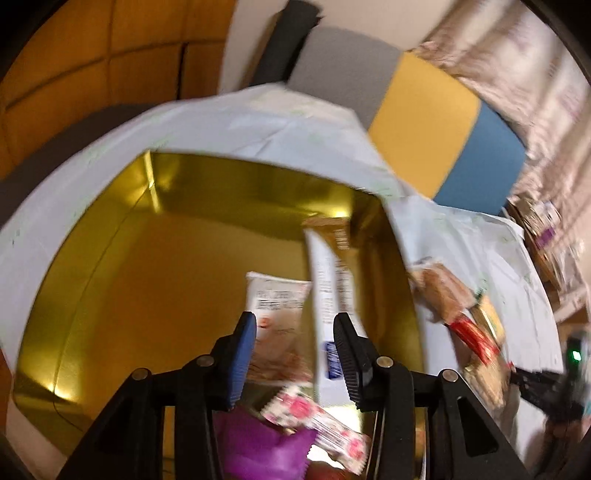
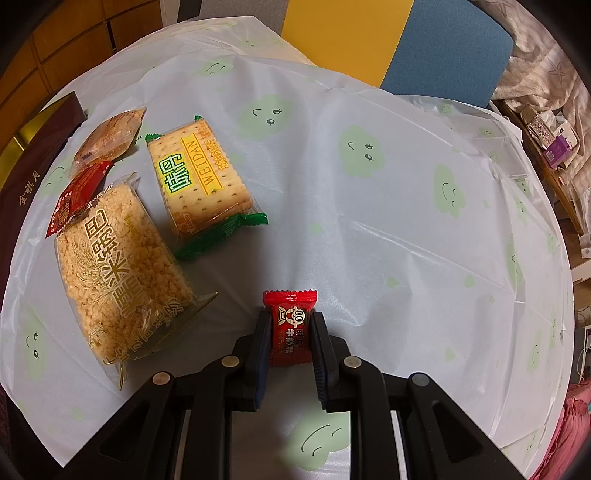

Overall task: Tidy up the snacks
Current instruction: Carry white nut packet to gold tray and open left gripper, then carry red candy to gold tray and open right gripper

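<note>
My left gripper (image 1: 295, 354) hangs open over a gold tin (image 1: 129, 258). A long white snack packet (image 1: 328, 295) stands between its jaws, leaning on the tin's right wall; it lies against the right finger, with a gap to the blue-padded left one. Inside the tin lie a white picture packet (image 1: 277, 306), a pink flowered packet (image 1: 317, 424) and a purple packet (image 1: 258, 450). My right gripper (image 2: 291, 332) is shut on a small red candy (image 2: 291, 314) just above the tablecloth. To its left lie a rice-crisp packet (image 2: 118, 266), a cracker packet (image 2: 203, 181), a small red packet (image 2: 77, 199) and a brown pastry (image 2: 110, 136).
A pale tablecloth with green cloud faces (image 2: 369, 221) covers the round table. A dark box with gold lettering (image 2: 33, 166) sits at the left edge. A yellow chair (image 2: 343, 33) and a blue chair (image 2: 443, 48) stand behind the table. Clutter on a shelf (image 2: 550, 140) is at the right.
</note>
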The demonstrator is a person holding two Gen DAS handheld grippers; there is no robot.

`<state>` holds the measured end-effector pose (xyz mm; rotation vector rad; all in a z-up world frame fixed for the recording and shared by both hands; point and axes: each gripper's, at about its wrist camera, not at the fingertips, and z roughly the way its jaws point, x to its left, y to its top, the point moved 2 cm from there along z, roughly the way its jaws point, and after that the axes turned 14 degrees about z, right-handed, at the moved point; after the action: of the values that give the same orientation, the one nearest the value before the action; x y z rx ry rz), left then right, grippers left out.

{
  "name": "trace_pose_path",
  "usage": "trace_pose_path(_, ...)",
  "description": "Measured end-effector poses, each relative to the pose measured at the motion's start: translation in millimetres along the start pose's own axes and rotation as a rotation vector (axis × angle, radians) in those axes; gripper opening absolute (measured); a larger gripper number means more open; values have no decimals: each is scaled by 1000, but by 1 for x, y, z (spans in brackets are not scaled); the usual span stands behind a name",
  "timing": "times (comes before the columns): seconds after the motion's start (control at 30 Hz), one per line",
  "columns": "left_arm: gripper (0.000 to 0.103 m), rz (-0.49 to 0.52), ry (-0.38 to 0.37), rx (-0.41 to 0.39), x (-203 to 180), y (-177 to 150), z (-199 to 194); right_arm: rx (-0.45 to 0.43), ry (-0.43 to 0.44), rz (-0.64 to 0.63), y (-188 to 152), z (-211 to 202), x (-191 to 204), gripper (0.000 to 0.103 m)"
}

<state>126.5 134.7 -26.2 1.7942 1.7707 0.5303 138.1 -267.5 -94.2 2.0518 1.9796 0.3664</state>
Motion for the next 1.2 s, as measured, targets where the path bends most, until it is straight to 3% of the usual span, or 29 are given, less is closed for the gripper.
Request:
trace_pose_path(0.17, 44, 154, -99, -67, -51, -10, -27, -1, 0, 0, -1, 0, 0, 20)
trace_pose_path(0.43, 44, 398, -300, -43, -140, -60, -36, -4, 3, 6, -2, 1, 0, 20)
trace_pose_path(0.7, 44, 541, -304, 41, -181, -110, -14, -3, 9, 19, 0, -1, -3, 20)
trace_pose_path(0.97, 44, 555, -305, 5, -177, -122, -11, -47, 18, 22, 5, -12, -1, 20)
trace_pose_path(1.1, 44, 543, -317, -6, -176, -122, -9, -102, 76, 36, 9, -28, 0, 20)
trace_pose_path(1.2, 44, 534, -325, -19, -174, -124, -9, -139, 198, 21, 11, -49, 10, 20)
